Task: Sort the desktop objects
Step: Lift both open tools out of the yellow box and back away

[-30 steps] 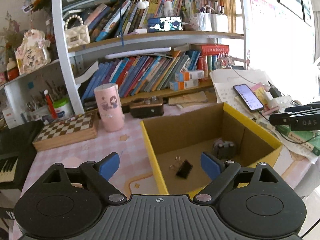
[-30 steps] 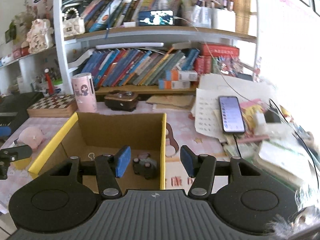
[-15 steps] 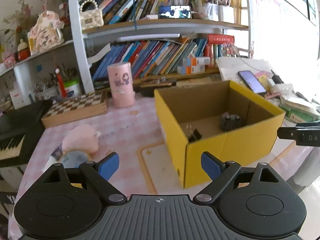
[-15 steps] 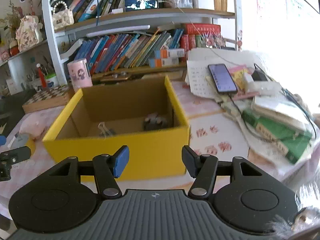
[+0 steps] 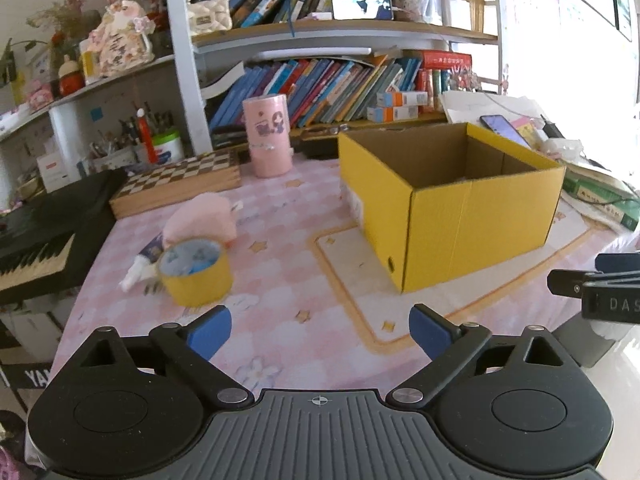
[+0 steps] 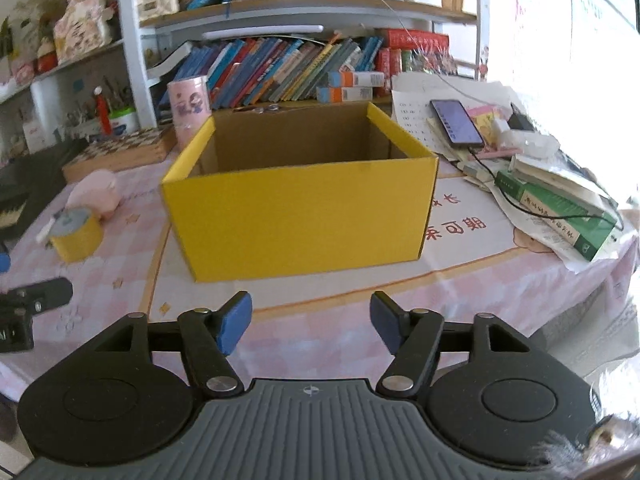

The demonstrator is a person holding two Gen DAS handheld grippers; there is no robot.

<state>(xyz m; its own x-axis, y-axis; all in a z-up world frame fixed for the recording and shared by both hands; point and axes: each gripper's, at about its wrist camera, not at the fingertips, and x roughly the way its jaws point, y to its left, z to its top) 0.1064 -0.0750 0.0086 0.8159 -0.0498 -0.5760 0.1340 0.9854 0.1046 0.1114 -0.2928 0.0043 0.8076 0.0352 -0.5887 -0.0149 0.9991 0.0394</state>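
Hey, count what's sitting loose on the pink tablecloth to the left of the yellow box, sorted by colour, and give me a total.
Pink: 2, the plush toy and the tall canister
Yellow: 1, the tape roll
White: 1, the small tube lying against the tape roll
Brown checkered: 1, the chessboard case
Total: 5

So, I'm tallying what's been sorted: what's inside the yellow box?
Only bare brown inner walls of the yellow box show in either view. Its floor is hidden behind the near walls, so any contents cannot be seen.
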